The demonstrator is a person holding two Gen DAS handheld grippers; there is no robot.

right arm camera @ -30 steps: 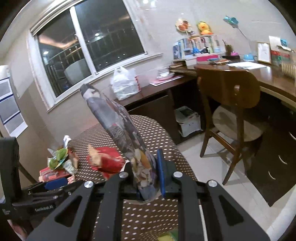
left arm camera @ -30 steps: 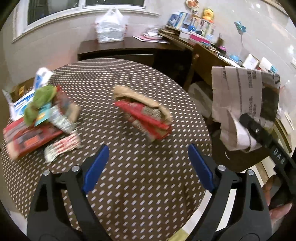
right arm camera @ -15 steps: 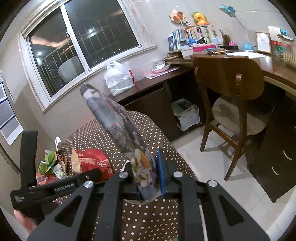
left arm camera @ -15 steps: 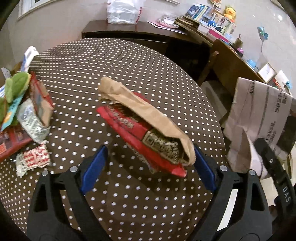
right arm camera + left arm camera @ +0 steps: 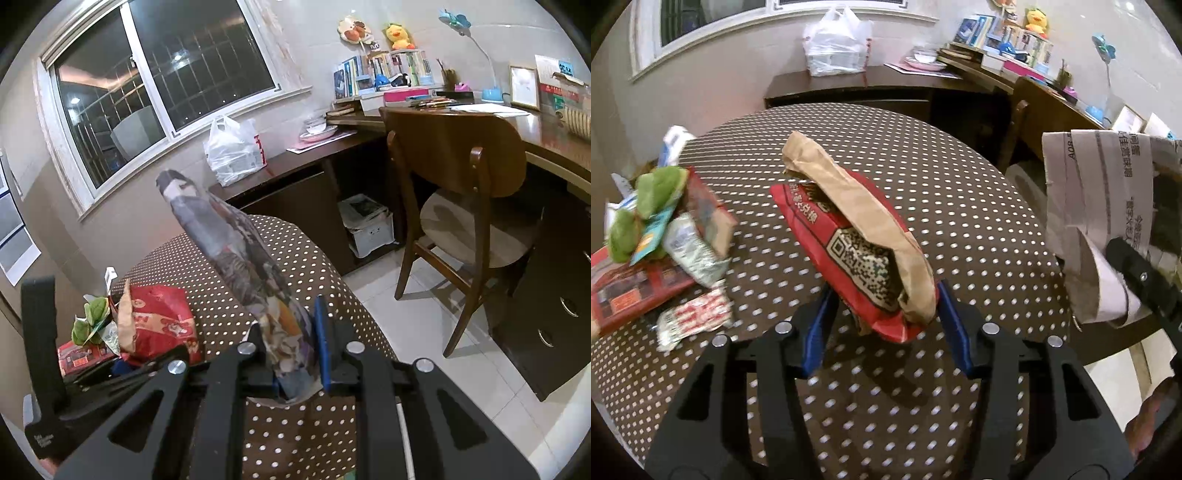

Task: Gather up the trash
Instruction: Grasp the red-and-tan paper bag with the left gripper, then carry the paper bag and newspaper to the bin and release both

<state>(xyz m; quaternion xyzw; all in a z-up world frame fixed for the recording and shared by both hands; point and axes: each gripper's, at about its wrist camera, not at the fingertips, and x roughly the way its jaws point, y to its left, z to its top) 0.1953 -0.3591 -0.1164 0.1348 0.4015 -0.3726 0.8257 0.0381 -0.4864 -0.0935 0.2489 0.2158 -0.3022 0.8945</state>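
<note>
My left gripper [image 5: 884, 325] is shut on the near end of a red snack bag with a brown paper bag on top [image 5: 857, 236], held over the dotted round table [image 5: 960, 206]. The bundle also shows in the right wrist view [image 5: 159, 321], left of my right gripper [image 5: 297, 354]. The right gripper is shut on a folded newspaper [image 5: 236, 254] that stands up from the jaws; it also shows in the left wrist view [image 5: 1100, 206] at the table's right edge.
A pile of wrappers, a green bag and a red box [image 5: 657, 240] lies at the table's left. A wooden chair [image 5: 461, 177] and a desk [image 5: 369, 136] with a white plastic bag [image 5: 232, 151] stand beyond the table. Tiled floor lies to the right.
My left gripper moved forward to the red and brown bags and closed on their near end. The right gripper still holds the newspaper, nearly unmoved.
</note>
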